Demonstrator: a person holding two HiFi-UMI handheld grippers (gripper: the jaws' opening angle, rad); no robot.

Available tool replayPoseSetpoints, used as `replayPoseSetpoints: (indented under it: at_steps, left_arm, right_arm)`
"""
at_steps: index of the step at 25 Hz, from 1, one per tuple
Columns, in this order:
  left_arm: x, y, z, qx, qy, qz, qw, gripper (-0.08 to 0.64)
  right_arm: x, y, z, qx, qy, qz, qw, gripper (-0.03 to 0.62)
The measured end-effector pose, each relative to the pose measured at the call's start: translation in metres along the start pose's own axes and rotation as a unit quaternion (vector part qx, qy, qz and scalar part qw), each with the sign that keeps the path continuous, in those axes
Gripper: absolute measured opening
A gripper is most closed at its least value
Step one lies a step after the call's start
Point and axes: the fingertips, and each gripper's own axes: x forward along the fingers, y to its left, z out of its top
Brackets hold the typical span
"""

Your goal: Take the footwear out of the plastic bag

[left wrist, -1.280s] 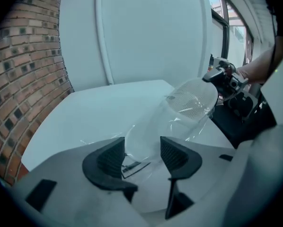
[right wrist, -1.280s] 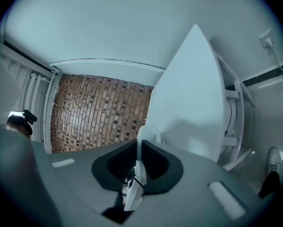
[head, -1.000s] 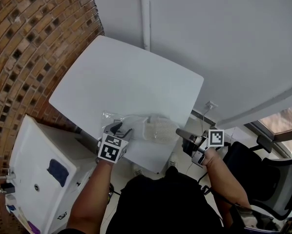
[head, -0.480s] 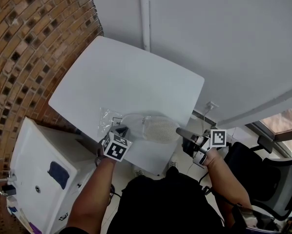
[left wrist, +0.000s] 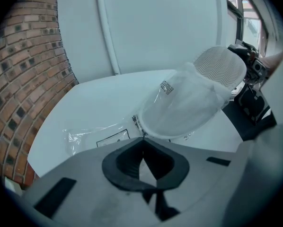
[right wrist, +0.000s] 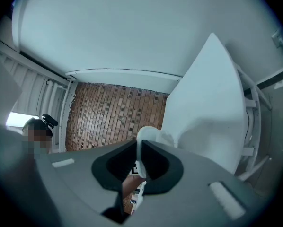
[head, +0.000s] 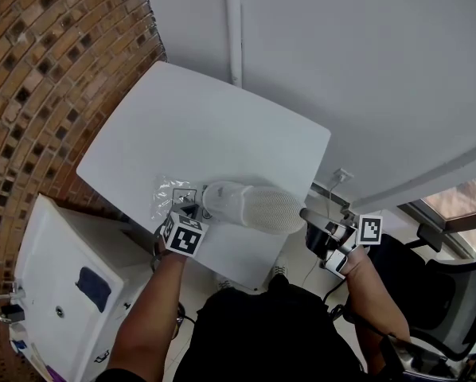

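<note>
The left gripper (head: 192,211) is closed, its tips pinching the film of the clear plastic bag (head: 168,193) near the bag's mouth. The white slipper (head: 250,205) lies at 3 o'clock from those tips, its near part wrapped in the bag and its textured far part bare. The right gripper (head: 308,216) clamps that bare end's thin edge from 3 o'clock, the white rim caught between its jaws.

The bag's loose, flat remainder lies on the white table (head: 206,126) at 10 o'clock from the left gripper. The table's near edge runs just at 6 o'clock of both tools, and the slipper's far end reaches the table's right edge. Open tabletop spreads from 10 to 1 o'clock. A brick wall (head: 39,70) stands at 9 o'clock and a white cabinet (head: 63,269) at 7 o'clock.
</note>
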Motion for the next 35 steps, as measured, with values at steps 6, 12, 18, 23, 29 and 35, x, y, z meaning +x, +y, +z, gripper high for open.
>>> replayPoseSetpoints:
  at_steps: [6,12,18,23,29,35]
  left_arm:
    - [0.005,0.014,0.002,-0.053,0.005,0.005,0.9986,0.006]
    - [0.020,0.038,0.019,-0.099,-0.004,0.012,0.9950,0.006]
    - [0.033,0.053,0.043,-0.119,0.006,0.009,0.9929,0.006]
    - [0.043,0.050,0.063,-0.140,-0.006,-0.005,0.9901,0.008]
    - [0.044,0.039,0.077,-0.180,-0.038,-0.036,0.9823,0.112]
    - [0.012,0.039,0.097,-0.195,-0.117,-0.059,0.9720,0.135]
  right_arm:
    - [-0.025,0.015,0.015,-0.012,-0.042,0.013,0.999,0.034]
    - [-0.052,0.026,0.025,-0.025,-0.083,0.013,0.996,0.034]
    - [-0.080,0.045,0.026,-0.041,-0.127,0.025,0.991,0.034]
    - [-0.100,0.066,0.017,-0.050,-0.148,0.059,0.986,0.034]
    - [-0.097,0.075,-0.013,-0.044,-0.119,0.090,0.988,0.035]
    - [-0.066,0.048,-0.040,-0.009,-0.072,0.079,0.994,0.035]
